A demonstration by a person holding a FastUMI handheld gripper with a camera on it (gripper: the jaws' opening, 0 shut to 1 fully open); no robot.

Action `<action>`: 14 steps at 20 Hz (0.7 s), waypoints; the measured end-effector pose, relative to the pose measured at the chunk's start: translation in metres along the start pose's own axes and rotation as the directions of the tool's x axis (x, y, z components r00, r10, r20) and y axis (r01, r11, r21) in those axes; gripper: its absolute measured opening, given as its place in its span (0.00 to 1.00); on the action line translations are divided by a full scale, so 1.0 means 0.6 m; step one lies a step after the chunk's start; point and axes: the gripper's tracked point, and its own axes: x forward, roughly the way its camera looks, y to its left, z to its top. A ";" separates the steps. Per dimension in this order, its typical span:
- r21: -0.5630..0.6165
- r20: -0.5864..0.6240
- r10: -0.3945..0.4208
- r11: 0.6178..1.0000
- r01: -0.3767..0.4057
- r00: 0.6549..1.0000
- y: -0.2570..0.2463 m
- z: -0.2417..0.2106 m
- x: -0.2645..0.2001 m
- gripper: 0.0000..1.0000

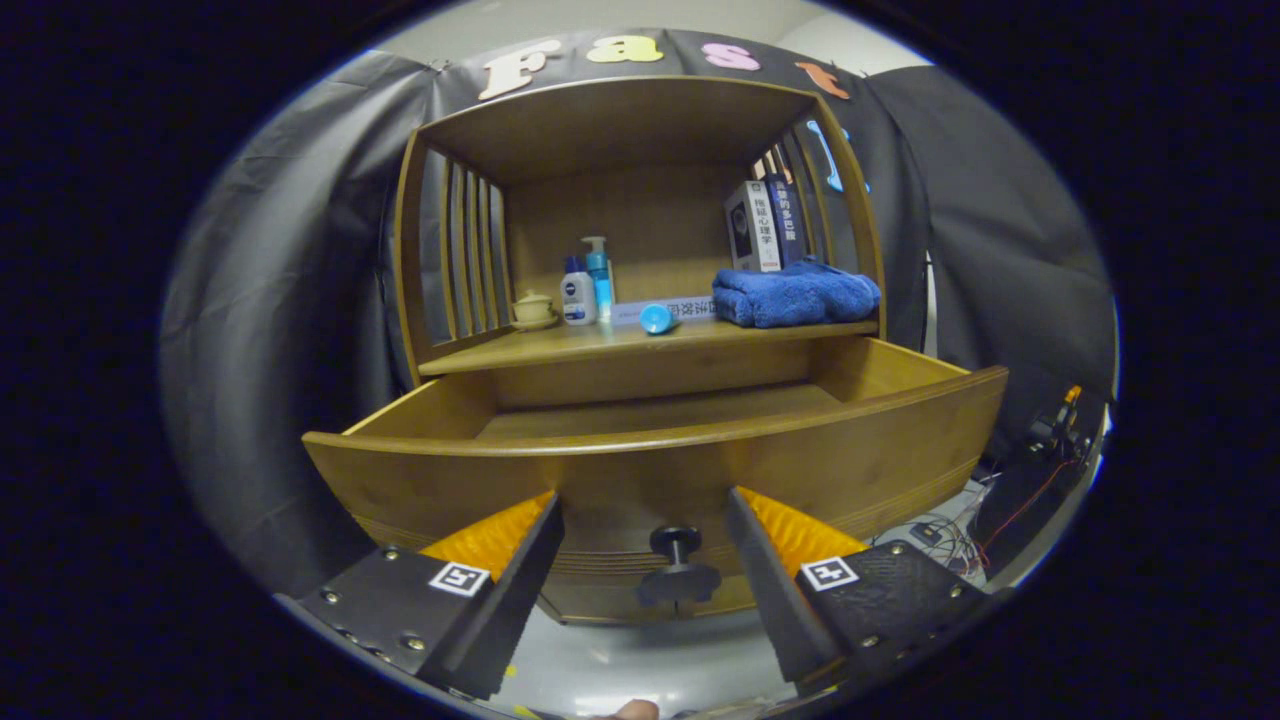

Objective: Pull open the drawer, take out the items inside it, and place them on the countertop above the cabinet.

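The cabinet (640,130) stands against the booth wall, its drawer (660,470) pulled well out toward the gripper (645,530), long axis running side to side, front panel facing the camera. The bench (560,345), here the countertop above the drawer, carries a folded towel (795,293) at its right edge, books (765,225) upright behind it, bottles (585,285) and a small lidded cup (532,308) near the left edge, and a blue cap (656,318) at the front edge. The drawer floor that shows looks bare; whether items lie behind the front panel I cannot tell. The knob (678,560) sits between the fingers, which stand wide apart and touch nothing.

The step in hand seems to be the shift from pulling to reaching in. To do it well, lift the gripper clear over the front rim, look down into the drawer, then come down straight on any item, keeping the fingers spread until they straddle it
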 end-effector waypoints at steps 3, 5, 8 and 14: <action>0.000 -0.004 0.014 1.000 -0.014 1.000 -0.003 0.007 0.007 0.97; 0.004 0.016 0.020 1.000 -0.020 1.000 -0.003 0.023 0.014 0.97; -0.001 -0.001 0.020 1.000 -0.020 1.000 -0.002 0.027 0.030 0.98; -0.015 -0.024 0.023 1.000 -0.023 0.999 -0.001 0.024 0.033 0.97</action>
